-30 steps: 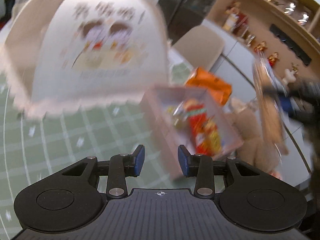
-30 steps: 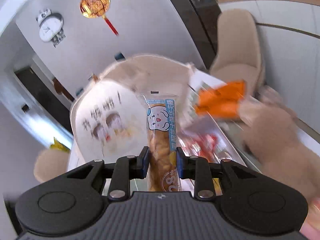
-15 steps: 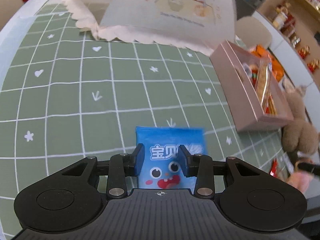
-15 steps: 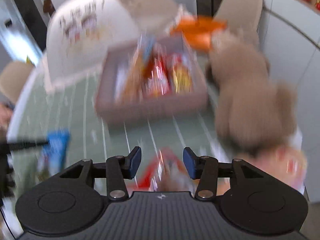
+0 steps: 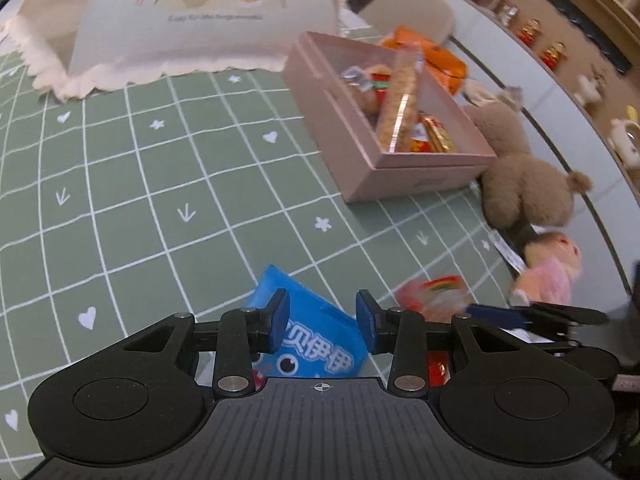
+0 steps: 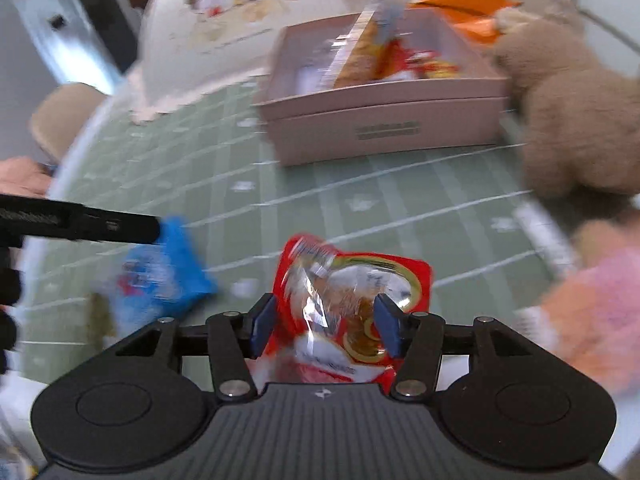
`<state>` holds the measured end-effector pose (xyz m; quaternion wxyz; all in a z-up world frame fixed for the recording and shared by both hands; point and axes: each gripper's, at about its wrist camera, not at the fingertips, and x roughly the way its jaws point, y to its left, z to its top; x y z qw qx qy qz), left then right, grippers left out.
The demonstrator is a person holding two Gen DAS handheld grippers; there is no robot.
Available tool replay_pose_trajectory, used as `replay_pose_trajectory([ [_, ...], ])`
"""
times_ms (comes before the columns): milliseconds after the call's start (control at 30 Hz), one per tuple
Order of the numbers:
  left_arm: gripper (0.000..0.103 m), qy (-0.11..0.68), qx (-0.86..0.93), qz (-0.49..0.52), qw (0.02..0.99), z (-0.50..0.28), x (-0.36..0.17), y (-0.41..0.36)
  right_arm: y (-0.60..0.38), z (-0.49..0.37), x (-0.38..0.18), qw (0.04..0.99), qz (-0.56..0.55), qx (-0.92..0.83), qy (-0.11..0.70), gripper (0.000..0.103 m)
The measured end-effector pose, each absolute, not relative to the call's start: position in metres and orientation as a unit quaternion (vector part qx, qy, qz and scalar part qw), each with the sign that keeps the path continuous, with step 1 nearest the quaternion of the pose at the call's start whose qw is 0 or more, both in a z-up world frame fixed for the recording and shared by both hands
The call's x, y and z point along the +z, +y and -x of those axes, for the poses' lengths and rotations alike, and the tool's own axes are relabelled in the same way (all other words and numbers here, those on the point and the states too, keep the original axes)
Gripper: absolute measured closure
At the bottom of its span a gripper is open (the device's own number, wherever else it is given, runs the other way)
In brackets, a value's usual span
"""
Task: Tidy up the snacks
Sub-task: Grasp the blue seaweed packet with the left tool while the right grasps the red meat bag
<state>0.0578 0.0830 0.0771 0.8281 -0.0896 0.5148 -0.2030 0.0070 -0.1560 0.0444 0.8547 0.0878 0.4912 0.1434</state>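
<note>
Snacks fill the pink box [image 5: 400, 168] at upper right of the left wrist view; the left gripper [image 5: 322, 322] stands open around a blue packet [image 5: 316, 340]. Right wrist view: the right gripper [image 6: 325, 328], open, straddles a red packet [image 6: 352, 304] at lower centre.

A home dining room: a green grid tablecloth [image 5: 160, 184], mesh food cover [image 5: 192, 20], beige chair [image 5: 408, 10], ornament shelves [image 5: 560, 40] upper right.

Green white-gridded tablecloth [image 5: 160, 200], pink box [image 5: 400, 176], blue packet [image 5: 316, 344], red packet [image 6: 352, 300].
</note>
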Motion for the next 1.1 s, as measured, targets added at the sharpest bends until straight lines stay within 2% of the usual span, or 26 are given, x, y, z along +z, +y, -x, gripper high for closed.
replay_pose_trajectory([
  [167,0.062,0.536,-0.247,0.064,0.804,-0.052,0.078,0.078,-0.151,0.006,0.065,0.863,-0.121,0.111,0.478,0.05],
  [333,0.062,0.542,-0.238,0.022,0.806,-0.05,0.071,0.098,-0.148,0.03,0.071,0.857,-0.095,0.079,0.5,0.049],
  [467,0.062,0.55,-0.236,0.041,0.8,-0.053,0.061,0.124,-0.118,0.051,0.07,0.837,-0.12,0.108,0.522,0.05],
  [500,0.062,0.552,-0.238,0.048,0.798,-0.053,0.059,0.128,-0.106,0.051,0.066,0.832,-0.128,0.112,0.528,0.057],
  [533,0.062,0.553,-0.238,0.051,0.797,-0.054,0.057,0.132,-0.095,0.049,0.063,0.83,-0.133,0.11,0.531,0.07],
  [600,0.062,0.556,-0.238,0.051,0.795,-0.054,0.055,0.136,-0.078,0.043,0.058,0.827,-0.142,0.105,0.534,0.077],
  [700,0.062,0.555,-0.235,0.05,0.796,-0.055,0.052,0.139,-0.061,0.034,0.059,0.829,-0.148,0.111,0.528,0.077],
  [933,0.062,0.57,-0.269,0.07,0.773,-0.055,0.047,0.135,-0.036,0.022,0.051,0.834,-0.086,0.103,0.535,0.077],
  [1100,0.073,0.567,-0.312,0.078,0.759,-0.058,0.049,0.112,-0.052,0.016,0.055,0.845,-0.053,0.057,0.529,0.077],
])
